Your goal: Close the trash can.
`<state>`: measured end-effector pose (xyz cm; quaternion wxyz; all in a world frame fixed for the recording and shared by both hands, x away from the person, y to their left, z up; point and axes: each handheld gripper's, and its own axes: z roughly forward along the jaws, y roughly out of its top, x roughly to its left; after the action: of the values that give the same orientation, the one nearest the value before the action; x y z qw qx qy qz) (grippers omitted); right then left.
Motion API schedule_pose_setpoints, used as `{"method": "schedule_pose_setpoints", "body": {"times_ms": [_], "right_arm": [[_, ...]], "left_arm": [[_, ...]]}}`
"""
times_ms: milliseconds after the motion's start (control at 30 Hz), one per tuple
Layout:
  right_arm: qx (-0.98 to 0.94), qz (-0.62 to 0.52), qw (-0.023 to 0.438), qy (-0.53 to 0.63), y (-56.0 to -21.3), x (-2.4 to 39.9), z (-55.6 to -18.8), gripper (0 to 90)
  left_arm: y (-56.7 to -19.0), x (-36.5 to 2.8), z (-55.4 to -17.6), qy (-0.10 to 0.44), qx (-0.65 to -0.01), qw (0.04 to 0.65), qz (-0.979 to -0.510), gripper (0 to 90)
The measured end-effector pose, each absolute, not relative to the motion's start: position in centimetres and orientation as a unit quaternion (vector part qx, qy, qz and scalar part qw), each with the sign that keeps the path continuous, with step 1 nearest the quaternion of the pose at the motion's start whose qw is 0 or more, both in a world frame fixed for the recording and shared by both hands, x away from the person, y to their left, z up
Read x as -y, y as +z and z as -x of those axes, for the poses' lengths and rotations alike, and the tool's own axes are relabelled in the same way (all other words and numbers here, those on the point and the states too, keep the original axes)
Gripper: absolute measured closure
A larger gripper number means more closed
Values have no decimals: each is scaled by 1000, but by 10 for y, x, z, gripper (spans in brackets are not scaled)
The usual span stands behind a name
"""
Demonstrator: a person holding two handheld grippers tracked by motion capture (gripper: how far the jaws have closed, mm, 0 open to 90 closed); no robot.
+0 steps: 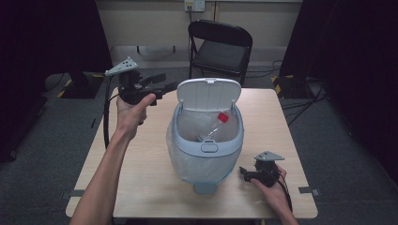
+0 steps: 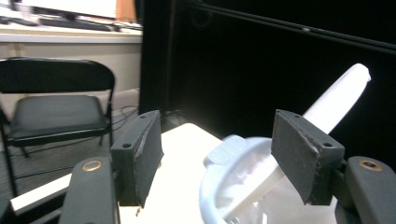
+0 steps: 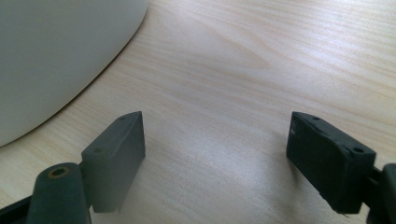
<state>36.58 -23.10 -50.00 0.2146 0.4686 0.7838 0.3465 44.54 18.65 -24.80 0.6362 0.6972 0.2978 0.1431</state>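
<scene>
Here, left gripper (image 1: pixel 165 88) spread, bare, raised beside open-lidded pale blue plastic bin (image 1: pixel 205 149) (clear red-capped bottle (image 1: pixel 215 128) inside); right gripper (image 1: pixel 243 172) spread, low over light wooden surface (image 1: pixel 141 168).

My light wooden table (image 1: pixel 141 154) carries the bin (image 1: pixel 206 150) at its middle; my right gripper (image 1: pixel 244 172) rests near-right.

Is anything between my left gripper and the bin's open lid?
Nothing visible. The left gripper hangs open, just left of the raised lid of the bin, with only air between. The bottle lies inside.
</scene>
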Motion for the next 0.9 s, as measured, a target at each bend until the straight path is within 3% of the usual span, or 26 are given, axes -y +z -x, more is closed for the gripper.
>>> {"method": "schedule_pose_setpoints", "body": {"times_ms": [200,400,633,900], "right_arm": [[-784,-468,215,347,-500,231,-366,186],[-784,-469,215,347,-500,231,-366,186],[-784,-469,214,347,-500,231,-366,186],[-784,-469,215,347,-500,231,-366,186]], "left_arm": [[-253,-172,-432,109,-248,632,-726,323],[-263,-144,-408,123,-238,597,-756,318],[-282,-121,-388,140,-218,556,-790,253],[-288,-113,-383,147,-205,565,-785,228]]}}
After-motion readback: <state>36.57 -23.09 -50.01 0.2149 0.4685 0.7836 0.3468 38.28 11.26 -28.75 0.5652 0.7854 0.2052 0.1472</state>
